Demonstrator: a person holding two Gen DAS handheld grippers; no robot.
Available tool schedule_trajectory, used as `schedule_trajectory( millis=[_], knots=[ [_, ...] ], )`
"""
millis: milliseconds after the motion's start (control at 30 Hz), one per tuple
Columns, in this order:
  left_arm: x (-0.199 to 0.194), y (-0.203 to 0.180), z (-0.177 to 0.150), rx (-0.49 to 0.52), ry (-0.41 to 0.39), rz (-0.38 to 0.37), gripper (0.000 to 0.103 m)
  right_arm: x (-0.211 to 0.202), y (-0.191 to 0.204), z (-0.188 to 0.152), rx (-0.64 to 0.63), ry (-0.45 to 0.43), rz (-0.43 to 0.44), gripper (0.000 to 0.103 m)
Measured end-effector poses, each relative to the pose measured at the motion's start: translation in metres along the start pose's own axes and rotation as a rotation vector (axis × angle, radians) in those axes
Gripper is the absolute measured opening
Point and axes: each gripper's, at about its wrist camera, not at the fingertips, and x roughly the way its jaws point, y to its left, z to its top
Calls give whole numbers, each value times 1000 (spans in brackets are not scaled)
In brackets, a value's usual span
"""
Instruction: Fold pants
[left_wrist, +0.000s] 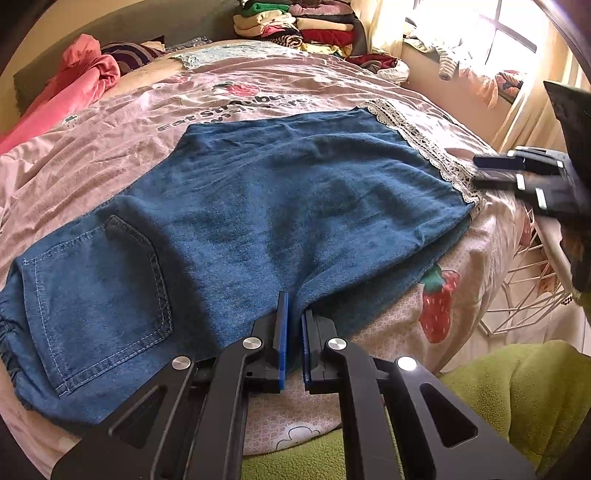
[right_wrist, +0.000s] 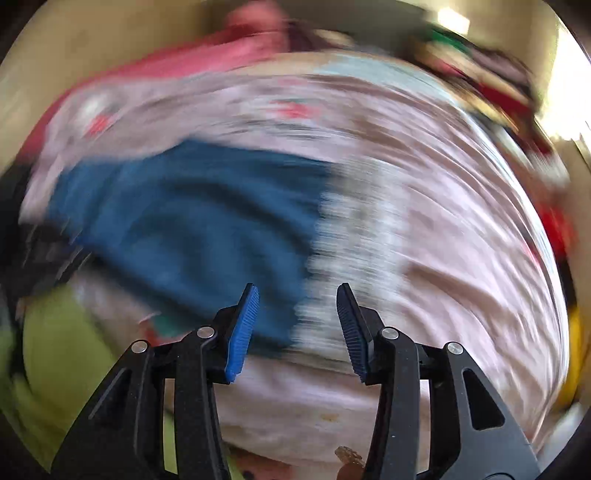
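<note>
Blue denim pants (left_wrist: 258, 206) lie flat on the pink bedspread (left_wrist: 122, 125), folded lengthwise, with a back pocket (left_wrist: 99, 291) at the left and a white lace hem (left_wrist: 424, 144) at the right. My left gripper (left_wrist: 294, 317) is shut on the near edge of the pants, at the crotch. My right gripper (right_wrist: 297, 295) is open and empty; in its blurred view it hovers over the pants (right_wrist: 192, 221) by the lace hem (right_wrist: 354, 229). It also shows in the left wrist view (left_wrist: 495, 170), just past the hem.
Stacked folded clothes (left_wrist: 303, 26) stand at the back of the bed. A pink blanket (left_wrist: 74, 81) lies at the back left. A green fleece (left_wrist: 517, 398) is at the near edge. A white wire rack (left_wrist: 532, 288) and a bright window (left_wrist: 498, 33) are on the right.
</note>
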Motion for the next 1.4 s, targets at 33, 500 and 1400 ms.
schedule_trajectory(
  millis=[33,500,1400],
  knots=[
    [-1,0,0,-3,-3,-1,5,5,15,2,-59,3,18,37],
    [-14,3,-7,10,0,-20,5,42,59,6,-329,96,96,1],
    [-95,140,-54,-518,-182,311,92,34,-49,4,112,65,69,45]
  ],
)
